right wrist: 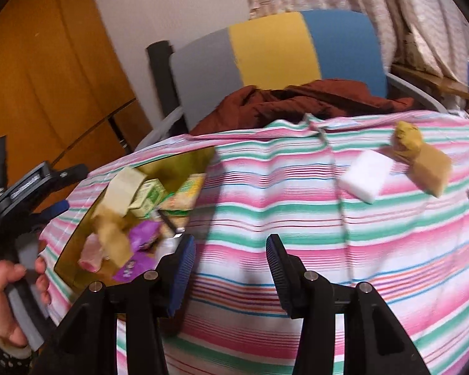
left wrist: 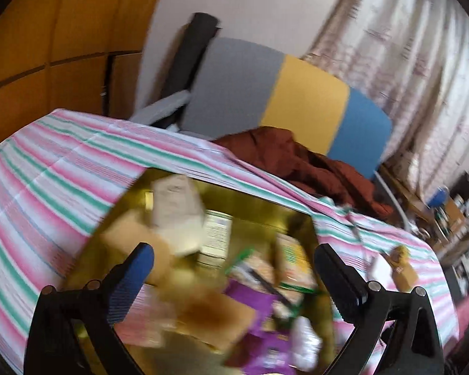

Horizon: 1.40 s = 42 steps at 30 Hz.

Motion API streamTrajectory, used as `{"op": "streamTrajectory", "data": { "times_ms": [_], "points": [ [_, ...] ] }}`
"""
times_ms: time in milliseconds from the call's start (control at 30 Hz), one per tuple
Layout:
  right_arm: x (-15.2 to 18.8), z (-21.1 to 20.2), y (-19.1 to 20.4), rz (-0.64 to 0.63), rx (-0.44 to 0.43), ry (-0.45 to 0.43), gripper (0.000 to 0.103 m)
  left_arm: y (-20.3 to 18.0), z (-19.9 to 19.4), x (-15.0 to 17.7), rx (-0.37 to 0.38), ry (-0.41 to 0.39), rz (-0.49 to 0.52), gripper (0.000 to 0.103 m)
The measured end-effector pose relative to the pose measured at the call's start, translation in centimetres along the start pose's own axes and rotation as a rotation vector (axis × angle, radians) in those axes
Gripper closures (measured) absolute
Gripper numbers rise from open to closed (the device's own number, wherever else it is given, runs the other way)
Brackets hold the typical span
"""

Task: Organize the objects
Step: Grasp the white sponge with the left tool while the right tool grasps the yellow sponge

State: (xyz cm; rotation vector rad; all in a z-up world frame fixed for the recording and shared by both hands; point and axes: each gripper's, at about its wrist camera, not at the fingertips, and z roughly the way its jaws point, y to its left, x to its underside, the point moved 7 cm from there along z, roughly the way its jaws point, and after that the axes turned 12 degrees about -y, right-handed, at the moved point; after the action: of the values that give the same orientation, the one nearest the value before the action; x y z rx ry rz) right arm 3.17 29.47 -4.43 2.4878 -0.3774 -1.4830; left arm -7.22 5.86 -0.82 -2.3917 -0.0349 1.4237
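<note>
A gold tray [left wrist: 259, 209] on the striped cloth holds several small things: a beige packet [left wrist: 175, 200], a green-and-white box [left wrist: 217, 234] and a purple packet [left wrist: 262, 312]. My left gripper [left wrist: 234, 250] hangs just above them, open wide, with nothing between its pads. In the right wrist view the tray [right wrist: 178, 162] lies at the left. My right gripper [right wrist: 229, 240] is open over bare cloth and grips nothing. Further right on the cloth lie a white block [right wrist: 367, 175] and a mustard-tan packet [right wrist: 422, 162].
The pink, green and white striped cloth [right wrist: 297, 212] covers the table. Behind it stands a chair with a grey, yellow and blue back [right wrist: 275, 50], with rust-brown fabric [right wrist: 297, 100] on it. A hand [right wrist: 12, 281] holds the left gripper's handle. A cluttered shelf [left wrist: 450, 215] is at the right.
</note>
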Motion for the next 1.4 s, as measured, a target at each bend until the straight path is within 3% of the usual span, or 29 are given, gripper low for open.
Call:
{"op": "streamTrajectory", "data": {
  "times_ms": [433,633,733,800,967,1233,1333,1400],
  "points": [
    [0.2,-1.9,-9.8,0.093,0.159,-0.008,0.055,-12.4,0.2,6.0,0.231,0.14,0.205,0.0],
    [-1.0,-2.0,-14.1,0.047,0.245,-0.02,0.055,-16.8,0.6,7.8,0.302,0.191,0.286,0.0],
    [-2.9,-1.4,-16.8,-0.011,0.301,-0.037,0.043,-19.1,1.4,8.6,0.333,0.222,0.322,0.0],
    [-4.5,-0.9,-18.8,-0.035,0.333,-0.058,0.038,-20.3,1.9,9.2,0.34,0.247,0.346,0.0],
    [-7.3,1.7,-22.8,-0.081,0.363,-0.044,0.037,-23.1,3.8,10.7,0.376,0.299,0.386,0.0],
    [-6.4,6.0,-24.1,-0.236,0.387,0.037,0.037,-26.3,7.6,12.5,0.381,0.348,0.452,0.0],
    [-6.2,6.5,-24.9,-0.21,0.396,0.053,0.038,-27.7,9.4,12.9,0.387,0.356,0.462,0.0],
    [-6.0,6.5,-25.7,-0.159,0.378,0.053,0.046,-28.7,10.4,13.3,0.399,0.36,0.463,0.0]
  ]
}}
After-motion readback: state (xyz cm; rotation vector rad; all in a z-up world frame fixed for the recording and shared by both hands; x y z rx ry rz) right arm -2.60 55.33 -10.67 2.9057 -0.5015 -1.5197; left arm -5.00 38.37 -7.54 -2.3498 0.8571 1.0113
